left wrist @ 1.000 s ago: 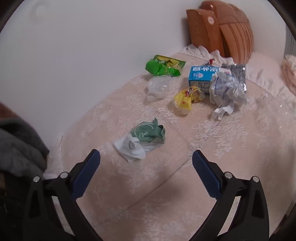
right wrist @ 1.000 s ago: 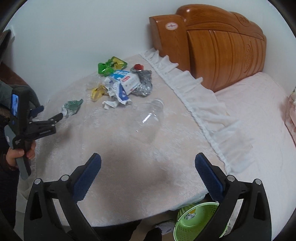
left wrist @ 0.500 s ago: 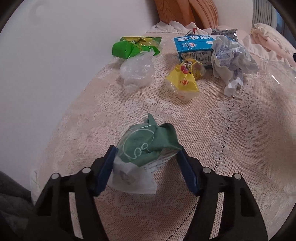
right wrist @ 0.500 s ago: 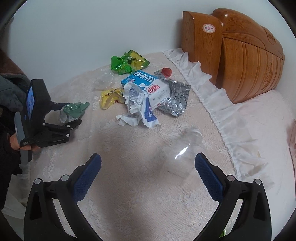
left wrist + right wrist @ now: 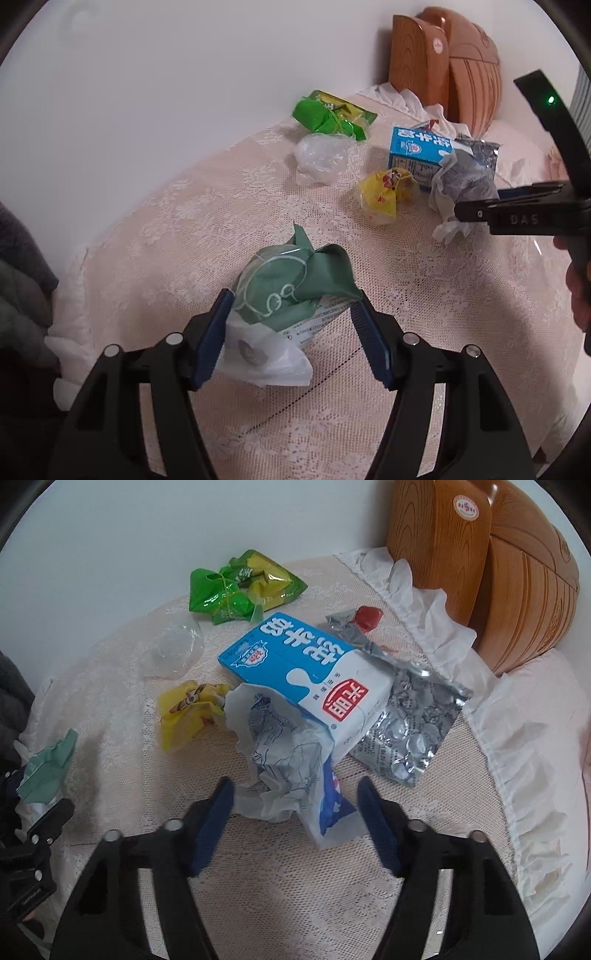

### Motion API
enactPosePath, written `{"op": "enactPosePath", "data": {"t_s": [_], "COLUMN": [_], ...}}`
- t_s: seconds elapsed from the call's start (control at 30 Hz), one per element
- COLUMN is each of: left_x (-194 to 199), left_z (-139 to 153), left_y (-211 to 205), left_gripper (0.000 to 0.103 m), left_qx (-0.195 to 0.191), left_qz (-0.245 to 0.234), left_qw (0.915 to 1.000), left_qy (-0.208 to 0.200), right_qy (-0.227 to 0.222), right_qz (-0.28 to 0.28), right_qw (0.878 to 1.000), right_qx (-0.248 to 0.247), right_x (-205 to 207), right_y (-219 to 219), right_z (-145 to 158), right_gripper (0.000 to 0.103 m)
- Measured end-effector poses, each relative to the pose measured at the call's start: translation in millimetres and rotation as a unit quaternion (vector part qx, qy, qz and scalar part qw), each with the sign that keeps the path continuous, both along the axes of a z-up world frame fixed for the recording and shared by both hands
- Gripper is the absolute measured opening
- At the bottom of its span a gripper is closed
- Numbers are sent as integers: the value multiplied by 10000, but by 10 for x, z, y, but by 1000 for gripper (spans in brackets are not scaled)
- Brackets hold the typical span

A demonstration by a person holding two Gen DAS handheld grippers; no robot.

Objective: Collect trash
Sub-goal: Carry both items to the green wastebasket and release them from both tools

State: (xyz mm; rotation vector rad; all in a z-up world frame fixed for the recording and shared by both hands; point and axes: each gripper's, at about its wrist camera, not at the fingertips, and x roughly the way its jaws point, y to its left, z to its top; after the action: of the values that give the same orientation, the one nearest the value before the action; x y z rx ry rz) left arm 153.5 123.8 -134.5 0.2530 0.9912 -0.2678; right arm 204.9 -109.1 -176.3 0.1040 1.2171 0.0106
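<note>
My left gripper (image 5: 291, 299) is shut on a crumpled green-and-white wrapper (image 5: 295, 273), both blue pads pressing its sides, low over the lace bedcover (image 5: 184, 221). My right gripper (image 5: 294, 784) points down at the trash pile. Its jaws are closing around a crumpled white-and-blue paper wrapper (image 5: 284, 760), with small gaps still showing at the pads. That paper leans on a blue milk carton (image 5: 295, 657). Around it lie a yellow wrapper (image 5: 184, 712), a green packet (image 5: 236, 587), a clear plastic piece (image 5: 173, 650), a silver foil pack (image 5: 413, 734) and a red scrap (image 5: 369, 616).
A wooden headboard (image 5: 480, 572) stands at the back right against the white wall. A white ruffled cloth (image 5: 517, 738) runs along the right side. Grey clothing (image 5: 22, 295) sits at the far left. A hand (image 5: 580, 295) holds the right gripper's handle.
The left jaws closed from wide open onto the green-and-white wrapper. The right gripper dropped and moved in over the pile, and its jaws narrowed around the crumpled paper.
</note>
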Motion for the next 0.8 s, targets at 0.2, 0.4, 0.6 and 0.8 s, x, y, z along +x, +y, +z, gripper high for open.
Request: {"op": "enactPosePath", "data": {"t_s": [0.2,0.4,0.6,0.8], "left_x": [-314,-649,-1056,-1410], "left_z": [318,606,807,853], "left_y": [48,-101,-439,-821], "left_gripper": [63,63,63,63], "left_qx": [-392,-485,-598,-659], "left_qz": [612,627,263,-98], "left_qw": [9971,9960,9970,9973], "left_qy": [-217,-414,-414,-293], "right_qy": [-116,-527,-649,-563], "right_qz": [-121,-66,-59,-484], "right_qw": [9987,9960,9956,9945], "right_qx": [479,720,671,740], "right_x": [-233,-769,-1528,-2182], "right_y": [-83,-109,-259,-581], "right_z": [134,551,856,903], "right_gripper": [29,29,29,29]}}
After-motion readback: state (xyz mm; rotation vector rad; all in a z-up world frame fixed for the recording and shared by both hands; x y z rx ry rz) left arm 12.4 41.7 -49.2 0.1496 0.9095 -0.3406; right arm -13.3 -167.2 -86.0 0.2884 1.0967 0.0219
